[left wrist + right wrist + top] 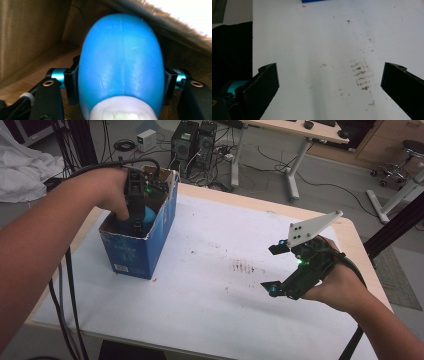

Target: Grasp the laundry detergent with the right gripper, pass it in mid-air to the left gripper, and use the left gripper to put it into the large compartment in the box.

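A blue cardboard box (135,247) with an open top stands on the left part of the white table (200,315). My left gripper (136,222) reaches down into it. In the left gripper view, the left gripper (121,82) has a smooth blue egg-shaped object (122,62) with a pale end between its jaws, and both pads touch its sides. Brown box walls (30,37) surround it. A bit of the blue object (149,215) shows inside the box in the high view. My right gripper (272,268) hovers open over the table's right half, and the right gripper (331,68) has nothing between its jaws.
A brown smudge (243,267) marks the tabletop just left of the right gripper, and the smudge (360,77) lies between its jaws. Black cables (67,295) hang over the table's left edge. Computer towers (192,142) and a desk stand on the floor behind.
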`<move>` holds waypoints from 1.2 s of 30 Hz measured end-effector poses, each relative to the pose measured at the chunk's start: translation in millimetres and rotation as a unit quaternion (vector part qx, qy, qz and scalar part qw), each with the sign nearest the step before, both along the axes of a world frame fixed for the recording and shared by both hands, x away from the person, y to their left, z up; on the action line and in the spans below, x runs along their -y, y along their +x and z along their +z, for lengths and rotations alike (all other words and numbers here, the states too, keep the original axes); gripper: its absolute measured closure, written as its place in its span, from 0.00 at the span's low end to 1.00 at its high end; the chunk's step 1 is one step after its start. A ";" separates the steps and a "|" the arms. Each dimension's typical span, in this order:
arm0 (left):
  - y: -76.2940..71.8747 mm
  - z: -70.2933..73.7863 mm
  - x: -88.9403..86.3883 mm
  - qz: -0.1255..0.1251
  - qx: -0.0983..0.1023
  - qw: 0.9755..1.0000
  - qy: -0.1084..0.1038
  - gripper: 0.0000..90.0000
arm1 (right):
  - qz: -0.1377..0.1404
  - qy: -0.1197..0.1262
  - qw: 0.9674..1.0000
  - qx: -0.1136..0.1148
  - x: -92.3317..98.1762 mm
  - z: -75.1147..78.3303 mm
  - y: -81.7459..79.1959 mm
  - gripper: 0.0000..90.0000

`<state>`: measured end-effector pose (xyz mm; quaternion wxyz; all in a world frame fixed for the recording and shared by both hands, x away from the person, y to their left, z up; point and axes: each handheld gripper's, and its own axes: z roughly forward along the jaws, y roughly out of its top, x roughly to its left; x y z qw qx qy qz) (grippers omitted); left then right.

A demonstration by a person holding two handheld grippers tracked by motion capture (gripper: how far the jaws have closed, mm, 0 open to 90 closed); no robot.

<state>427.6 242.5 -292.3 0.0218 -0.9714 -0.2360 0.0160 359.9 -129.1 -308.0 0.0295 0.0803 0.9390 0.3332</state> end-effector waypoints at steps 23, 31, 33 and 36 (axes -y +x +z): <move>-4.0 38.6 4.7 -0.005 0.028 1.000 0.009 0.18 | 0.002 0.000 1.000 -0.001 1.7 0.1 0.7 0.01; -6.6 59.1 13.2 -0.017 0.034 0.999 0.009 0.14 | 0.000 -0.009 1.000 0.000 6.8 6.0 5.3 0.01; -8.5 63.3 17.4 -0.023 0.034 0.999 0.005 0.11 | 0.005 -0.011 1.000 -0.003 8.7 9.1 7.4 0.01; -11.5 71.2 26.1 -0.036 0.036 0.999 -0.003 0.11 | 0.016 -0.021 1.000 -0.003 11.6 15.6 11.2 0.01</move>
